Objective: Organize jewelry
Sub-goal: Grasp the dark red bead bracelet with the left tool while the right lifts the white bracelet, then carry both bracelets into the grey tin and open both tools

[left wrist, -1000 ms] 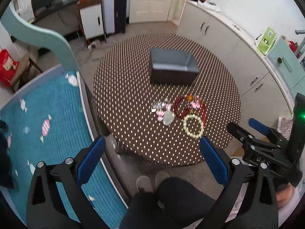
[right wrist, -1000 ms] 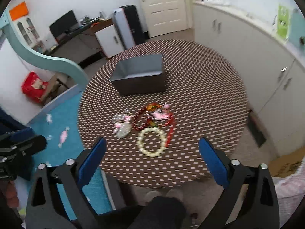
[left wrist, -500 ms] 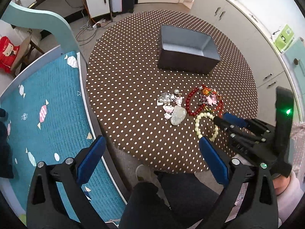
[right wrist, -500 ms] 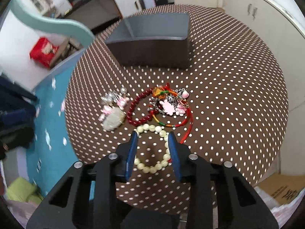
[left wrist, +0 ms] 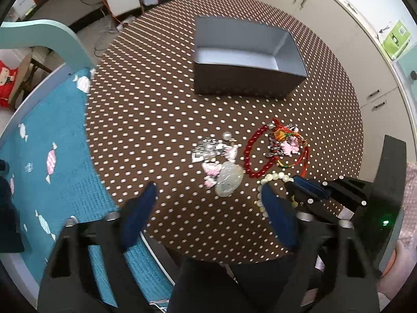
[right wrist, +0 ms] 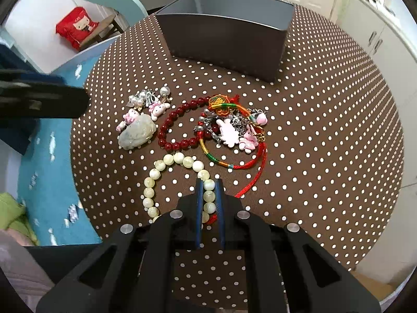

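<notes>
A pile of jewelry lies on the brown dotted round table [right wrist: 325, 130]. My right gripper [right wrist: 209, 185] is shut on the cream bead bracelet [right wrist: 166, 160], pinching its right side against the table. Beyond it lie a dark red bead bracelet [right wrist: 174, 120], a red cord bracelet with pink charms [right wrist: 232, 133], a pale jade pendant [right wrist: 136, 133] and small pearl and pink charms [right wrist: 148, 101]. An open grey box [right wrist: 224, 26] stands at the far side. My left gripper [left wrist: 208, 195] is open above the table's near edge, near the jade pendant [left wrist: 229, 180]. The right gripper [left wrist: 299, 185] shows at its right.
A teal mat [left wrist: 47, 161] with a curved pale rail [left wrist: 52, 36] lies left of the table. White cabinets [left wrist: 365, 39] run along the right. The grey box [left wrist: 247, 60] sits in the far half of the table.
The right gripper came down onto the cream bracelet and closed on it. The left gripper moved closer to the table and its jaws narrowed somewhat.
</notes>
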A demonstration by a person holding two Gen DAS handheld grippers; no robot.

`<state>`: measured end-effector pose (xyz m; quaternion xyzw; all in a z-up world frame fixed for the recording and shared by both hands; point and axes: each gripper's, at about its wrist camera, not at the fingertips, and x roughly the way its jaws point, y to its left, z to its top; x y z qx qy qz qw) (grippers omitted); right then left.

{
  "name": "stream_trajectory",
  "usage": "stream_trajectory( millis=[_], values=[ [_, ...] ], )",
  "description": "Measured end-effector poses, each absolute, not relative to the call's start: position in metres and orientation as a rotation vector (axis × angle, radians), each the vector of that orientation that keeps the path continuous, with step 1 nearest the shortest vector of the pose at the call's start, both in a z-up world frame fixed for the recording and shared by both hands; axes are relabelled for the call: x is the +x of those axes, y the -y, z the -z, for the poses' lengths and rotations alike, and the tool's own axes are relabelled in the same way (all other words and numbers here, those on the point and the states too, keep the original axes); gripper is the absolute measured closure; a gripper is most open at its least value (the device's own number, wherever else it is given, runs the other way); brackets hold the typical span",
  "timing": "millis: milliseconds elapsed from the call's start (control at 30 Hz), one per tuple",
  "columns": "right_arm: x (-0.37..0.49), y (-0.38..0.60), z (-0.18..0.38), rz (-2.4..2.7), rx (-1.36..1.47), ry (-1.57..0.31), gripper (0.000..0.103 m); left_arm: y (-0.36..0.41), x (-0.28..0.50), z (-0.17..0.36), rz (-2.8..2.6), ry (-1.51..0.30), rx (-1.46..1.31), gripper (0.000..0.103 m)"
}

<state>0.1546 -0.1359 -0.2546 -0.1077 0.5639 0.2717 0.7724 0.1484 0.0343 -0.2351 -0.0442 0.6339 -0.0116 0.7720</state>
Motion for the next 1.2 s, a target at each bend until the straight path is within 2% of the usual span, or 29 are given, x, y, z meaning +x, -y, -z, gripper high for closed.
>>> stream_trajectory(
  millis=[233,333,400,500,833,900,1200],
  values=[
    [0.178,0.184,0.227,-0.554,0.028,-1.205,0.095,-0.017,0.169,0.238,0.145,-1.319,-0.075,0.037],
    [0.184,0.207,0.211,-0.535,0.136,-1.18,0.095,-0.007,0.182,0.245,0.18,-1.326,-0.053,0.049],
    [0.185,0.222,0.199,-0.516,0.165,-1.151,0.095,0.0,0.191,0.251,0.225,-1.325,-0.056,0.053],
    [0.18,0.229,0.187,-0.487,0.202,-1.123,0.095,0.01,0.204,0.261,0.269,-1.338,-0.015,0.066],
    [0.174,0.256,0.168,-0.418,0.3,-1.081,0.095,0.033,0.22,0.294,0.268,-1.404,0.21,0.092],
    [0.176,0.26,0.17,-0.414,0.316,-1.085,0.095,0.036,0.22,0.294,0.259,-1.415,0.236,0.096],
    [0.185,0.262,0.166,-0.434,0.335,-1.058,0.095,0.027,0.238,0.268,0.217,-1.411,0.175,0.096]
  ],
)
